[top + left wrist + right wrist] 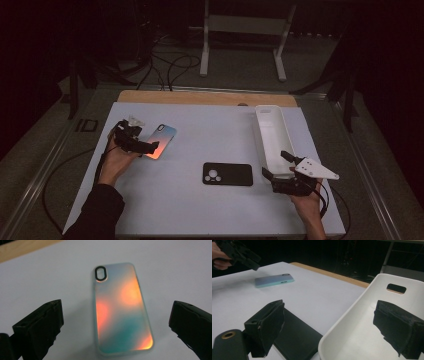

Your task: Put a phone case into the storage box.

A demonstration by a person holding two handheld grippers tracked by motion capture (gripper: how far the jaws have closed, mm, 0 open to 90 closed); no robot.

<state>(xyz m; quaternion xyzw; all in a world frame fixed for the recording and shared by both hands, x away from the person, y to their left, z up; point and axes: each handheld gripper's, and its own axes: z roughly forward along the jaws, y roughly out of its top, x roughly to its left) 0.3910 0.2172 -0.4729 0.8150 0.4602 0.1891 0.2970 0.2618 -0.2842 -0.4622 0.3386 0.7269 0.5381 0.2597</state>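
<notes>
High view is showing the left gripper (pixel 150 147) hovering at the near end of the iridescent orange-and-teal phone case (pixel 161 141), which is lying flat, back up, on the white table mat (pixel 200 210) at the left. Left gripper view: jaws are standing wide apart, straddling the case (pixel 122 308), nothing gripped, and I'm not seeing contact on either side. Its black-ringed camera cutout (pixel 100 273) is pointing away from the gripper.

Right gripper (pixel 278 165) is sitting released at the near end of the long white plastic tray (pixel 272 131); in the right gripper view one jaw is hanging over the tray interior (pixel 352 337), the other outside its rim, above the black phone case (pixel 297 336). No grasp there. The tray looks empty as far as it's visible.

My read: this is the approach step for a pick on the iridescent case, probably heading to the tray. The black case (pixel 227 174) is lying mid-table, untouched.

Next move is calling for lowering the left jaws to mat level, keeping the case centred, then closing across its long edges. The case is thin and flat, so the jaws could be riding over the edge instead of biting.
</notes>
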